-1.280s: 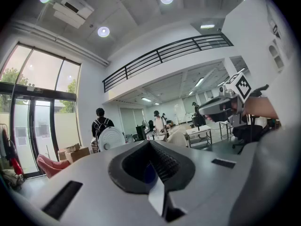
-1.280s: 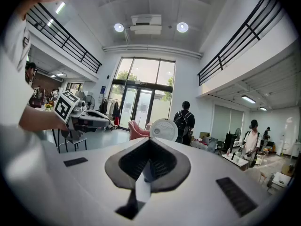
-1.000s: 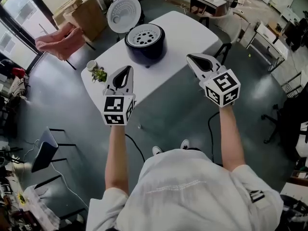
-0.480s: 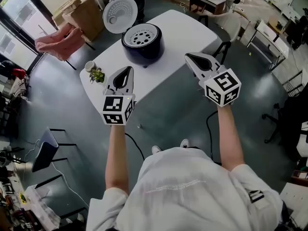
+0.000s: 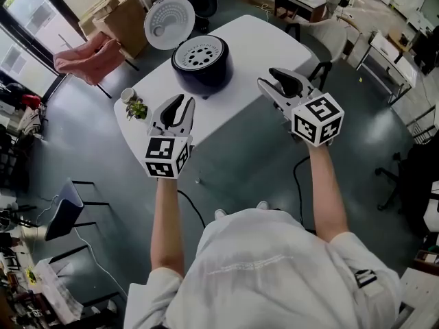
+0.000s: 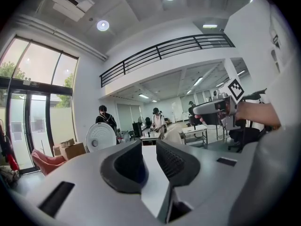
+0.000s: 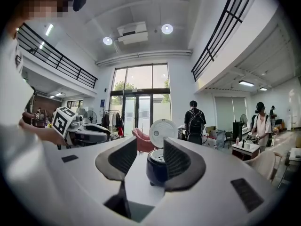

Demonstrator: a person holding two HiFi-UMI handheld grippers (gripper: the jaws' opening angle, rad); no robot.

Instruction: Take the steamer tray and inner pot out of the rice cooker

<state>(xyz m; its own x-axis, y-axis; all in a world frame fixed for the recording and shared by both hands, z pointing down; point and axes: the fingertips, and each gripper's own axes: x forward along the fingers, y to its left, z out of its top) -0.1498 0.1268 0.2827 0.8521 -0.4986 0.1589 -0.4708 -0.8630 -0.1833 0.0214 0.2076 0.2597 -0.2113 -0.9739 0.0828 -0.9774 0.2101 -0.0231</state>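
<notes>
My left gripper (image 5: 180, 102): jaws have just been opening, now partway apart, nothing between them. My right gripper (image 5: 273, 81): same, slightly wider, empty. Rice cooker (image 5: 201, 66) sits on the white table (image 5: 267, 43) — 12 o'clock from left, 10 o'clock from right, well apart. Steamer tray (image 5: 200, 52) seated in it — lid (image 5: 169, 22) up at 11.

Person in a white short-sleeved shirt (image 5: 267, 266), forearms bare; white shoe tips (image 5: 221, 214) peek out just beyond the shirt. Ahead of the shirt, the left gripper (image 5: 184, 101) and right gripper (image 5: 269, 77) have pale grey shells and black ribbed pads (image 6: 170, 161). Each carries a white cube (image 5: 166, 157) of black square markers. Both sets of jaws have just been opening, nothing between them.
</notes>
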